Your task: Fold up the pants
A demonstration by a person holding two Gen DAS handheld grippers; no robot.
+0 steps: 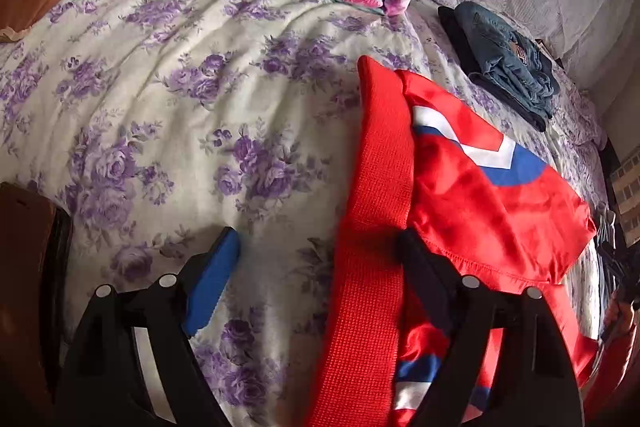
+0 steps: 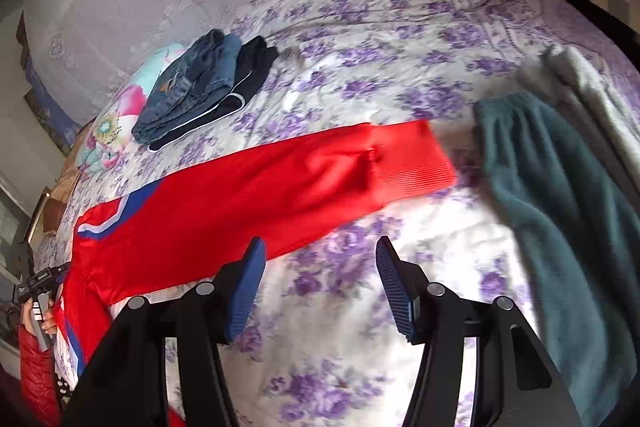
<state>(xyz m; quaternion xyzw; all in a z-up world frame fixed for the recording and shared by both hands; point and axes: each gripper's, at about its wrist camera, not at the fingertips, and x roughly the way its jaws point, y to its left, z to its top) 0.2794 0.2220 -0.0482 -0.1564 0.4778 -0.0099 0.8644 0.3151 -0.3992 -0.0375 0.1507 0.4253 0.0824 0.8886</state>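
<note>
Both grippers tilted down over bed point(image 2: 400, 47); left gripper point(image 1: 316, 259) and right gripper point(image 2: 320, 267) jaws apart, empty; red pants point(image 2: 260, 195) flat.

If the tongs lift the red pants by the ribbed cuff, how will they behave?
The red pants will probably hang limp: they already lie flat and creased on the bedsheet. The shiny fabric looks slippery, so it may slide; the ribbed cuff looks easier to grip.
</note>
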